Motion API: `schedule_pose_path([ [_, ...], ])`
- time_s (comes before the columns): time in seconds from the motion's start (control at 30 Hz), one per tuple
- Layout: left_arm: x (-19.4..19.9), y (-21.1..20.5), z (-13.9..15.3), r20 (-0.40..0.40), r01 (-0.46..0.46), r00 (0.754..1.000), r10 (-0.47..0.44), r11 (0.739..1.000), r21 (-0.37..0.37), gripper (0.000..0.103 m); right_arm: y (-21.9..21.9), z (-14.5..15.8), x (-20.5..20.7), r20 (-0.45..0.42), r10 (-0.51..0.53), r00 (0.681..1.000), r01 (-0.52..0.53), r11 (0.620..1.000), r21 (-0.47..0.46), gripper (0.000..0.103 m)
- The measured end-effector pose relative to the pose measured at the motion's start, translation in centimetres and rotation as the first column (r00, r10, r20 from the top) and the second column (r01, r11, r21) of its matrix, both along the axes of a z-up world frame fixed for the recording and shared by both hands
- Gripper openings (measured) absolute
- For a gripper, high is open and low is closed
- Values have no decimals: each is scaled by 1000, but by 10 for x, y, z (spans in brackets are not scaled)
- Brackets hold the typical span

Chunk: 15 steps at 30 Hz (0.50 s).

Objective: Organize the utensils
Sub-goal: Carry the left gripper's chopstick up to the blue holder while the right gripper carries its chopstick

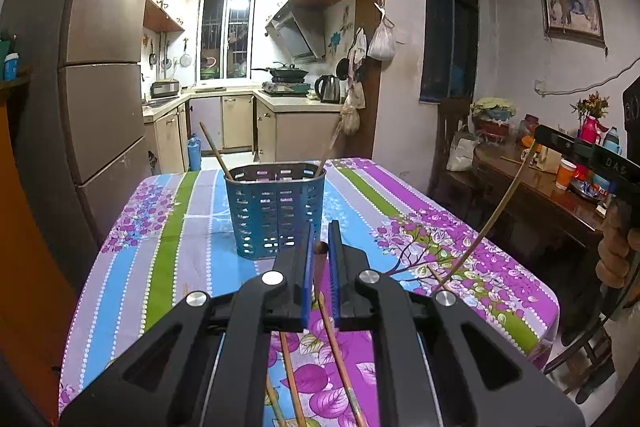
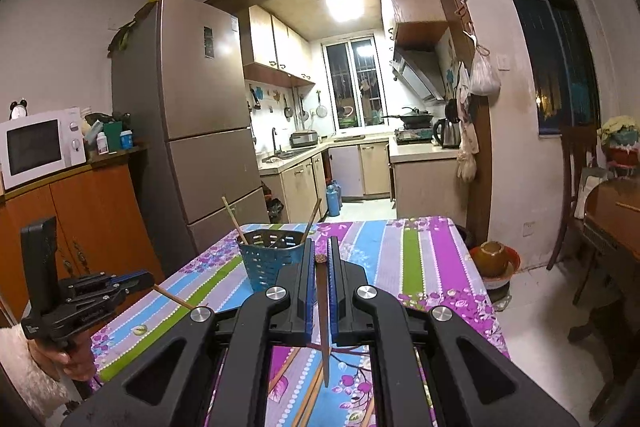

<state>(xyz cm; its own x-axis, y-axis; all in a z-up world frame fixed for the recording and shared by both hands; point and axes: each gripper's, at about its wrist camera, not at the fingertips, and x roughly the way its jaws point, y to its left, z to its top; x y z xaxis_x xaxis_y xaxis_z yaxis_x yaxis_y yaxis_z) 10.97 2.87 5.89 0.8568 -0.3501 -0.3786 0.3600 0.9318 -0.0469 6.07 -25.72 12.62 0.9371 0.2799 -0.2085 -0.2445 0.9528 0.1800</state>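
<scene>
- Left wrist view: the left gripper (image 1: 320, 247) is clamped on a brown chopstick (image 1: 320, 267), whose rounded end shows between the blue pads at frame centre
- The blue perforated holder (image 1: 276, 211) stands just above the gripper on the floral tablecloth (image 1: 168, 227); two sticks already lean out of it
- Loose chopsticks (image 1: 340, 359) lie on the cloth at the lower centre
- Right wrist view: the right gripper (image 2: 320, 259) is closed on a second chopstick (image 2: 323, 307), tip hanging down; the holder (image 2: 268, 259) sits left of centre
- Step in hand, as judged: carrying both sticks towards the holder
- Next move calls for bringing each stick over the holder's open rim, tip down, then releasing
</scene>
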Motion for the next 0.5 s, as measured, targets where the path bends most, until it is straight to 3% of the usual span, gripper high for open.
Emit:
schedule_pose_path([
  [0.5, -2, 1, 29, 81, -8, 997, 7, 1000, 6, 5, 11, 35, 5, 17, 15, 1000, -14, 998, -69, 7],
])
